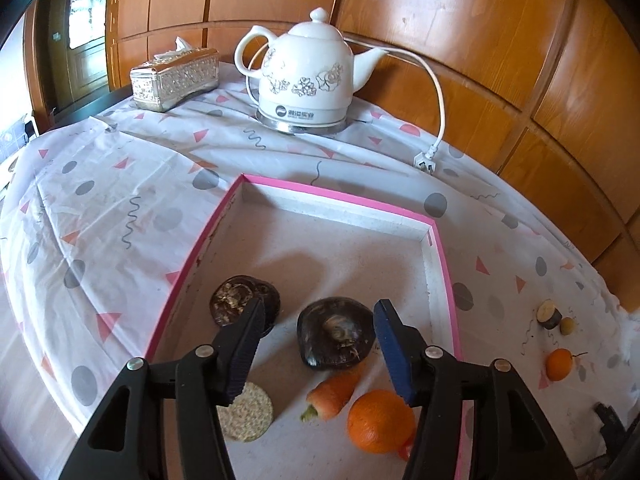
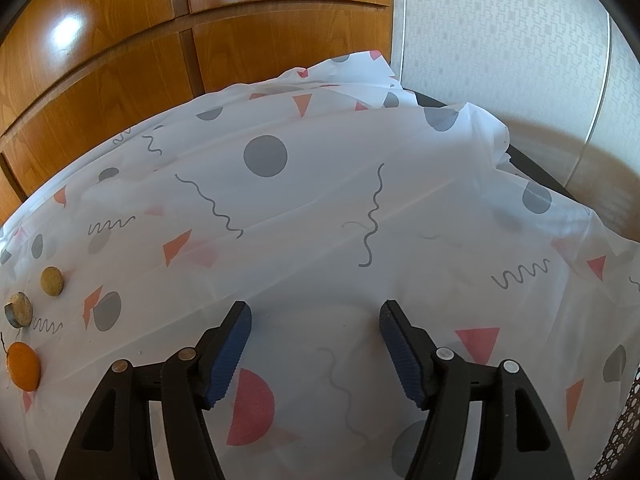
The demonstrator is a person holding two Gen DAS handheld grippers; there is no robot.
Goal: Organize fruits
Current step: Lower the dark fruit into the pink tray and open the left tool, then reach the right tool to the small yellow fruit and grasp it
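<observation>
A pink-rimmed tray (image 1: 340, 194) holds two dark water chestnuts (image 1: 335, 334) (image 1: 240, 300), a carrot piece (image 1: 332, 396), an orange (image 1: 380, 420) and a round grainy slice (image 1: 248, 412). My left gripper (image 1: 320, 306) hangs open over the tray. The nearer chestnut lies between its fingers, and the pads do not touch it. On the cloth to the right of the tray lie a small orange fruit (image 1: 559, 364) (image 2: 23, 365), a cut dark-skinned piece (image 1: 549, 313) (image 2: 19, 309) and a small yellowish round (image 1: 567, 325) (image 2: 52, 280). My right gripper (image 2: 315, 306) stands open over bare tablecloth, with nothing between its fingers.
A white ceramic kettle (image 1: 308, 76) on its base stands at the back, its cord ending in a loose plug (image 1: 425, 160). A silver tissue box (image 1: 176, 78) sits at the back left. Wooden panelling (image 2: 100, 60) runs behind the table. The patterned cloth (image 2: 360, 140) is bunched at the far right corner.
</observation>
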